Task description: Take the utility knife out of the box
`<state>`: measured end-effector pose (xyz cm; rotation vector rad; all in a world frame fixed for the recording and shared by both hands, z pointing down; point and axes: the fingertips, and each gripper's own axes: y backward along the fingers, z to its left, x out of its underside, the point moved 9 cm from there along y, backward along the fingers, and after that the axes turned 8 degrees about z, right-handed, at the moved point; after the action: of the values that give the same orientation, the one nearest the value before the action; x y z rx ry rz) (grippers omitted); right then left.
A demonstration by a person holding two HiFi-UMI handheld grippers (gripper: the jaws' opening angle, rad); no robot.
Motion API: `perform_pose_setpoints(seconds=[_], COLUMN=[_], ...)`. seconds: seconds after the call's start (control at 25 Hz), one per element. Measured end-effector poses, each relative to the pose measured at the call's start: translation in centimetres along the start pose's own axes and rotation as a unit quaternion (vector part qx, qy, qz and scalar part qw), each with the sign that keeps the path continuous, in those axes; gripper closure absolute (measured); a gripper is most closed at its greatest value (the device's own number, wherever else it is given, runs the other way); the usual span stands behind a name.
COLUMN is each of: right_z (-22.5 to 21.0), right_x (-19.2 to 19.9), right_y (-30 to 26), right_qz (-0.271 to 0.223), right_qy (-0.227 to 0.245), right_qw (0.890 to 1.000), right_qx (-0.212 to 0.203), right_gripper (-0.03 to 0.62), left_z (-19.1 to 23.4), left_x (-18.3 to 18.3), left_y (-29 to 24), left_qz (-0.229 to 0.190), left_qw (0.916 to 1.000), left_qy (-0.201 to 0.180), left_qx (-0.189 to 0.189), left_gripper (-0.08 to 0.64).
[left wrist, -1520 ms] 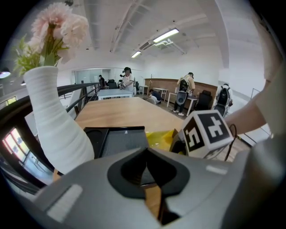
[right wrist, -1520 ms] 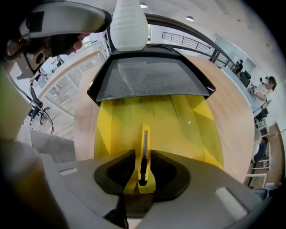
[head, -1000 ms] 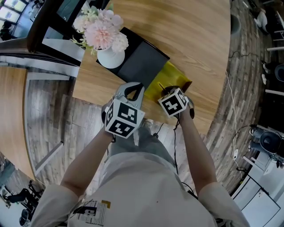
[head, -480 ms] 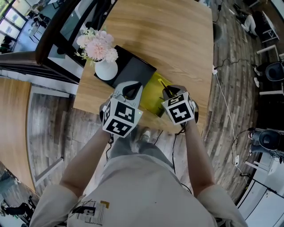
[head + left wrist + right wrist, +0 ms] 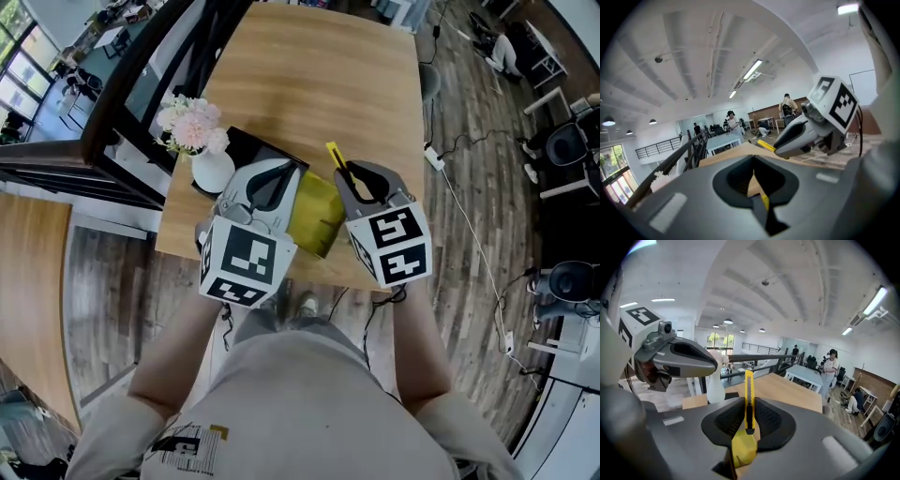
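We have right gripper (image 5: pixel 749 422) clamped mid-body on utility knife (image 5: pixel 749 390); looks light, stiff, slick. Left gripper (image 5: pixel 755 186) pinches yellow box (image 5: pixel 314 216) edge.

No legible text, label or number anywhere

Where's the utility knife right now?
In the head view, near centre: the utility knife sticks out from the jaws of the right gripper, beside the yellow box.
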<state>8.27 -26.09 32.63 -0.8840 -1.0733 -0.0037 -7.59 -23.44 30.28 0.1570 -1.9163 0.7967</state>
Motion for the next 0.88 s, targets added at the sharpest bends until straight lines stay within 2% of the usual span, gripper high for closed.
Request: perform_pose_setpoints(seconds=[0.16, 0.28, 0.4, 0.56, 0.76, 0.88], right_z=[-0.4, 0.1, 0.8, 1.0, 0.7, 0.7], right_x=[-2.4, -4.2, -5.4, -6.1, -5.7, -5.0], right_y=[4.4, 8.3, 12.2, 15.4, 17.8, 18.6], right_qz=[-0.086, -0.16, -0.211, -0.249, -0.283, -0.284], right_qy=[-0.003, -0.001, 0.005, 0.008, -0.031, -0.036], right_qw=[0.996, 0.987, 0.977, 0.967, 0.958, 0.958], right_qx=[0.021, 0.028, 0.038, 0.052, 0.022, 0.027], right_gripper=[0.525, 0.525, 0.525, 0.525, 0.526, 0.525], left_z=[-0.2, -0.2, -0.4, -0.6, -1.9, -2.6], left_x=[-3.5, -5.2, -6.3, -7.4, -8.7, -8.8], left_y=[2.5, 4.3, 6.1, 7.7, 10.3, 10.9], left_qz=[-0.051, -0.08, -0.104, -0.127, -0.149, -0.15], left_qw=[0.9985, 0.9961, 0.9932, 0.9899, 0.9859, 0.9857], left_qy=[-0.015, -0.029, -0.034, -0.044, -0.062, -0.063], left_qx=[-0.013, -0.024, -0.04, -0.043, -0.043, -0.042], left_gripper=[0.557, 0.557, 0.558, 0.558, 0.558, 0.558])
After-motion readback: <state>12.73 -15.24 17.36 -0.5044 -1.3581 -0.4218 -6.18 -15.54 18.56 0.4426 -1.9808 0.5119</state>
